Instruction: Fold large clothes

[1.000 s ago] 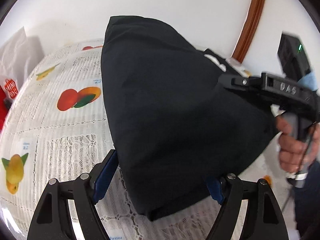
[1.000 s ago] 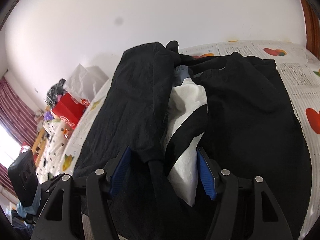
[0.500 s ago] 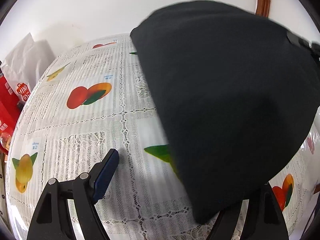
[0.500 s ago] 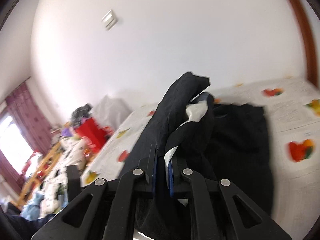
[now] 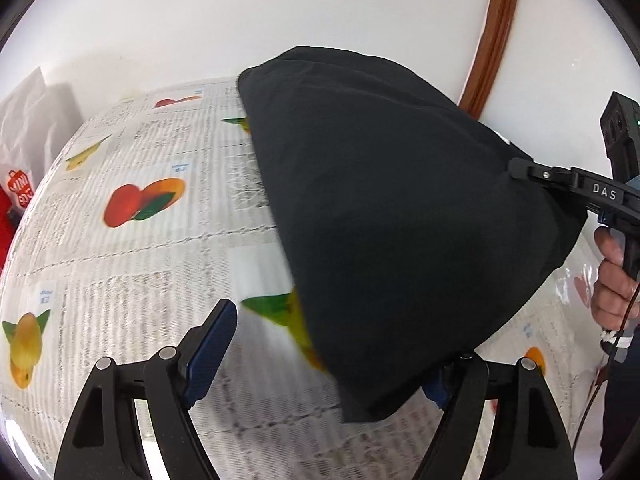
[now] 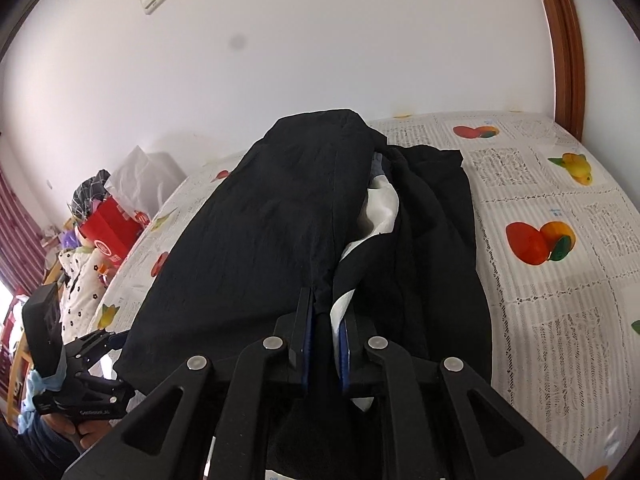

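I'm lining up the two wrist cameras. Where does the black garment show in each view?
Left wrist view: black garment fills centre and right, lifted, its right corner in the right gripper.
Right wrist view: it runs up the centre from the shut jaws.
Shared landmark: the fruit-print tablecloth.

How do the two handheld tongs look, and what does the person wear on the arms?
Both tongs are black, with angular fingers, silver round bolts and blue pads. The left tongs show this in their own camera. The right tongs carry white "DAS" lettering on the side, a black camera block with a green light, and a thin dark cable below the handle. A dark sleeve with a white band covers the right arm.
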Demonstrator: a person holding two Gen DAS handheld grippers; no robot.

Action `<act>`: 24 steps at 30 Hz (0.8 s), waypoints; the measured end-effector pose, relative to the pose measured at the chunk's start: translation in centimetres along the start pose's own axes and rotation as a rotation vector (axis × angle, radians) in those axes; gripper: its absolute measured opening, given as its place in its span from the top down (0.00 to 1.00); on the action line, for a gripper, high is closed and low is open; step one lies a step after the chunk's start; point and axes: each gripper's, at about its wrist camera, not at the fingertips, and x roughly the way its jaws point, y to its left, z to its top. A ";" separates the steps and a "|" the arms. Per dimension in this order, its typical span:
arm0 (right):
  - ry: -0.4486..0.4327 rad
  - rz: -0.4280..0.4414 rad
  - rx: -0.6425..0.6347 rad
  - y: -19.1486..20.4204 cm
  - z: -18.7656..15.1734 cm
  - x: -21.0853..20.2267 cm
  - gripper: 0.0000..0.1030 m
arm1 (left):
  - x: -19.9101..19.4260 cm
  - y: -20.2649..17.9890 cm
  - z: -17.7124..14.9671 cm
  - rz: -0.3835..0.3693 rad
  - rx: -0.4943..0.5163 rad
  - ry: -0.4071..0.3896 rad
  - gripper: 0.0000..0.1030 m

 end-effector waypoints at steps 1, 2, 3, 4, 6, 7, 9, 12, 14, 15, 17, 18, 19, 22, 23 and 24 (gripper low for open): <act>0.003 -0.007 -0.007 0.1 0.1 0.0 0.89 | 0.4 -0.6 0.2 0.002 0.012 0.010 0.23; 0.004 -0.008 -0.008 0.1 0.1 0.0 0.89 | 0.7 -1.1 0.3 0.005 0.021 0.015 0.23; 0.005 -0.006 -0.005 0.1 0.2 -0.1 0.89 | 0.9 -1.5 0.4 0.013 0.032 0.021 0.23; 0.008 -0.002 0.002 0.0 0.2 -0.1 0.89 | 1.3 -2.0 0.4 0.020 0.040 0.026 0.23; 0.014 0.001 0.008 0.0 0.4 -0.2 0.89 | 1.9 -2.7 0.6 0.039 0.054 0.038 0.23; 0.019 0.002 0.010 -0.1 0.4 -0.1 0.89 | 2.3 -2.9 0.6 0.058 0.058 0.046 0.23; 0.027 -0.001 0.004 0.1 0.6 -0.2 0.89 | 2.8 -3.0 0.9 0.093 0.065 0.046 0.21; 0.025 -0.007 -0.003 0.2 0.8 -0.6 0.89 | 3.6 -2.8 1.4 0.126 0.060 0.050 0.20; 0.002 0.007 0.003 0.1 1.0 -1.4 0.90 | 3.9 -2.8 1.6 0.140 0.045 0.051 0.20; -0.025 0.023 0.010 -0.2 1.1 -2.3 0.91 | 3.9 -2.7 1.7 0.146 0.038 0.051 0.20; -0.083 0.058 0.030 -0.8 1.3 -4.0 0.91 | 4.0 -2.7 1.7 0.156 0.035 0.047 0.20; -0.118 0.082 0.046 -1.6 1.2 -5.1 0.91 | 3.9 -2.8 1.6 0.160 0.034 0.044 0.20; -0.127 0.085 0.058 -2.2 1.1 -5.6 0.91 | 4.0 -2.8 1.6 0.163 0.033 0.041 0.19; -0.084 0.014 0.066 -3.8 -0.1 -5.3 0.91 | 4.2 -2.7 1.8 0.168 0.029 0.041 0.19; -0.055 0.003 0.073 -4.1 -0.5 -4.8 0.91 | 4.1 -2.6 1.8 0.168 0.027 0.042 0.20; -0.016 -0.001 0.076 -4.6 -1.0 -4.2 0.90 | 4.2 -2.6 1.9 0.170 0.028 0.043 0.19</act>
